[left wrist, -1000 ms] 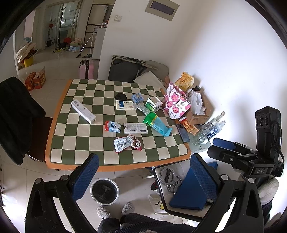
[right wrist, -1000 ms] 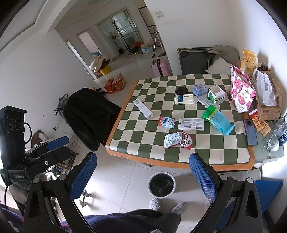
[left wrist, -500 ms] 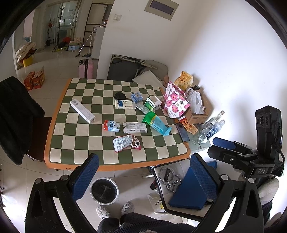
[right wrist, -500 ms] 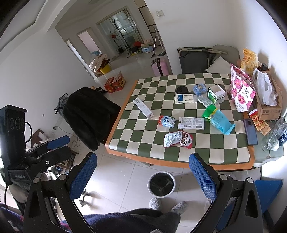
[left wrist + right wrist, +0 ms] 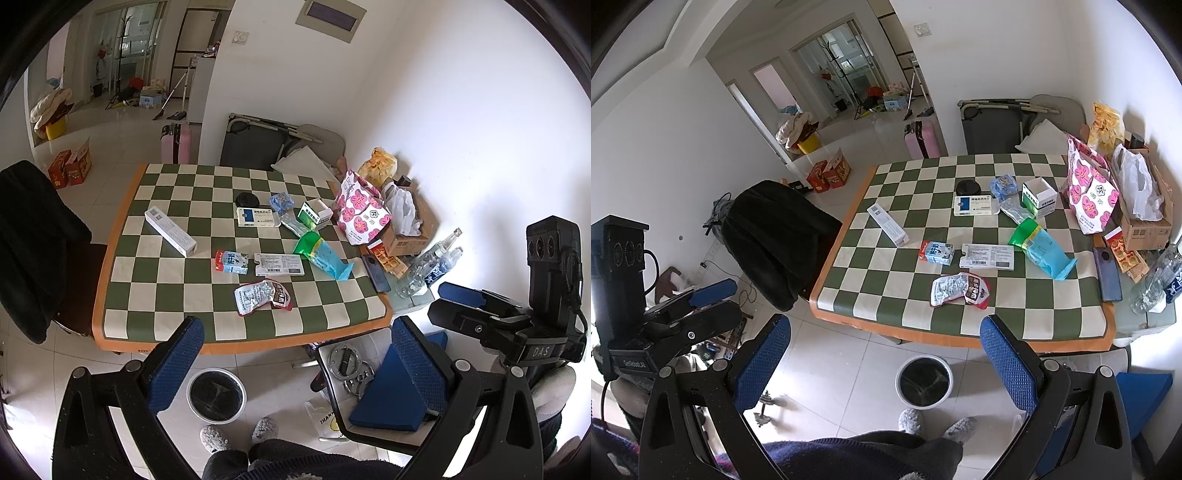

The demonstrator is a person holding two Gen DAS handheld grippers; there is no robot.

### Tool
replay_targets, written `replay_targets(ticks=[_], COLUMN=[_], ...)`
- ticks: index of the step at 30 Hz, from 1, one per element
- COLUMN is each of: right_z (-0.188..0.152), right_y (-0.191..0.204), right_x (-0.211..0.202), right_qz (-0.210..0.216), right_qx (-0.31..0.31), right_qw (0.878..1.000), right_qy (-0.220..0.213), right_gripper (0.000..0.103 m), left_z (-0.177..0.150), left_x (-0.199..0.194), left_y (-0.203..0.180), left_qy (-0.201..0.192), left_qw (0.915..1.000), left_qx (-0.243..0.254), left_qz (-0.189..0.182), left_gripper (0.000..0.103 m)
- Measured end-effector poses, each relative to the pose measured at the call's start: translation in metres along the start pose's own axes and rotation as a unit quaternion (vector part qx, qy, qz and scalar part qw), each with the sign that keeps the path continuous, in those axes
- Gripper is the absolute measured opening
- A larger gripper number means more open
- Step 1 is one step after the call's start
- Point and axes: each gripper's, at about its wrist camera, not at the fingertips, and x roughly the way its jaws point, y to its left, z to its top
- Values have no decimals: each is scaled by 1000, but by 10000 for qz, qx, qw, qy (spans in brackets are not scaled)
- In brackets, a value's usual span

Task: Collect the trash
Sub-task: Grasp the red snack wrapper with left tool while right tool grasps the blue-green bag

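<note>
While both are held high above the floor, well short of the checkered surface (image 5: pixel 162 317), the left tool (image 5: pixel 295 363) and the right tool (image 5: pixel 886 360) each have their blue-padded fingers spread wide with nothing between them. Below them, on the tiled floor just near of the surface's near edge, stands a round bin (image 5: pixel 925 382) lined with a black bag, and a pair of grey slippers (image 5: pixel 936 424) shows just nearer still. On the surface the trash lies scattered: a crumpled silver and red wrapper (image 5: pixel 960 290) nearest the near edge, a flat white leaflet box (image 5: pixel 988 256) just beyond it, a small blue and white carton (image 5: pixel 936 253) to its left, and a green and blue pouch (image 5: pixel 1041 247) to its right. Farther left lies a long white box (image 5: pixel 888 223); farther back sit a blue and white medicine box (image 5: pixel 975 205), an open green and white box (image 5: pixel 1038 197), a black round lid (image 5: pixel 967 188) and a crumpled blue wrapper (image 5: pixel 1003 186). At the far right stands a pink flowered bag (image 5: pixel 1089 192), and a dark phone (image 5: pixel 1108 273) lies at the right edge
</note>
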Motion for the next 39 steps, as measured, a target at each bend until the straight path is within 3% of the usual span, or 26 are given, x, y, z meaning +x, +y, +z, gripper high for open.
replay_targets(ticks=[5, 8, 11, 14, 18, 22, 27, 31, 35, 36, 37, 39], right_z=[0, 2, 2, -5, -18, -26, -24, -14, -3, 1, 6, 17], right_y=[0, -1, -10, -37, -87, -152, -228, -280, -321, -331, -341, -354], right_x=[0, 5, 20, 47, 89, 137, 188, 231, 268, 276, 285, 298], right_qz=[-13, -209, -712, -1212, -1748, -2098, -2236, -2200, -2167, -2154, -2122, -2077], right_qx=[26, 167, 409, 784, 1188, 1516, 1717, 1758, 1710, 1706, 1686, 1567], right_qw=[10000, 9996, 9966, 9894, 9762, 9603, 9459, 9374, 9309, 9292, 9283, 9286], right_qy=[-12, -64, -26, 136, 484, 1043, 1606, 2048, 2394, 2472, 2547, 2645], right_gripper=[103, 103, 103, 103, 103, 103, 103, 103, 103, 103, 103, 103], left_z=[-1, 2, 7, 8, 5, 2, -8, -17, -22, -23, -23, -21], left_x=[2, 12, 40, 82, 162, 250, 347, 418, 470, 478, 487, 496], left_y=[8, 14, 24, 37, 45, 38, 20, 7, 1, 0, -1, -1], left_qy=[-72, -263, -324, -101, 701, 1637, 2502, 3202, 3688, 3764, 3843, 3962], left_qw=[9998, 9941, 9793, 9665, 9541, 9293, 8886, 8534, 8262, 8218, 8186, 8200], left_qx=[73, 394, 846, 1252, 1937, 2625, 3315, 3776, 4013, 4043, 4045, 3939], left_qz=[173, 974, 1811, 2237, 2176, 2017, 1949, 1630, 1427, 1397, 1362, 1242], left_gripper=[103, 103, 103, 103, 103, 103, 103, 98, 97, 95, 86, 69])
